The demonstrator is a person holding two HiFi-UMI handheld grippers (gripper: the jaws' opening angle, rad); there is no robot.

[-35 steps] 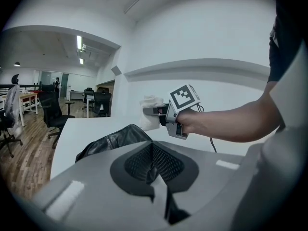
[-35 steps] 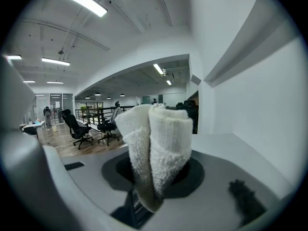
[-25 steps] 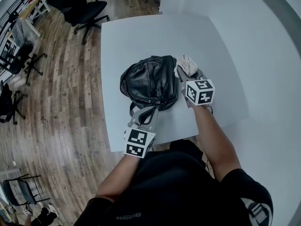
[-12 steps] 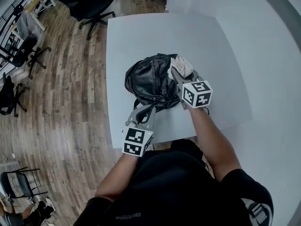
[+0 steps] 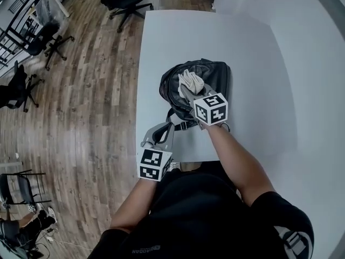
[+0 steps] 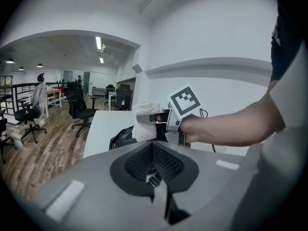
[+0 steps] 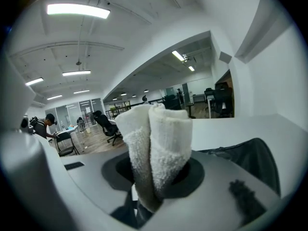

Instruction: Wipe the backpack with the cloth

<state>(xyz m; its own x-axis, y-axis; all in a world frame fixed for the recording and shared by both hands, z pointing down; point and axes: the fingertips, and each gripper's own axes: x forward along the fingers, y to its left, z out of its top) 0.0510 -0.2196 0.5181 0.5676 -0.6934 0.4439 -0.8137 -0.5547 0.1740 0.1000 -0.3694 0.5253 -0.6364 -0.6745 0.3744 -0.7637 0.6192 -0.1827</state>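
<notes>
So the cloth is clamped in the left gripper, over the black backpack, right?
Not quite: it is the right gripper that is clamped on the cloth, as the right gripper view shows. It is over the black backpack, yes. The left gripper is shut on the backpack's strap.

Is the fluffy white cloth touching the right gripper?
Touching. The right gripper view shows the cloth pinched between the jaws of the right hand-held gripper, with its folded end sticking up out of them.
</notes>
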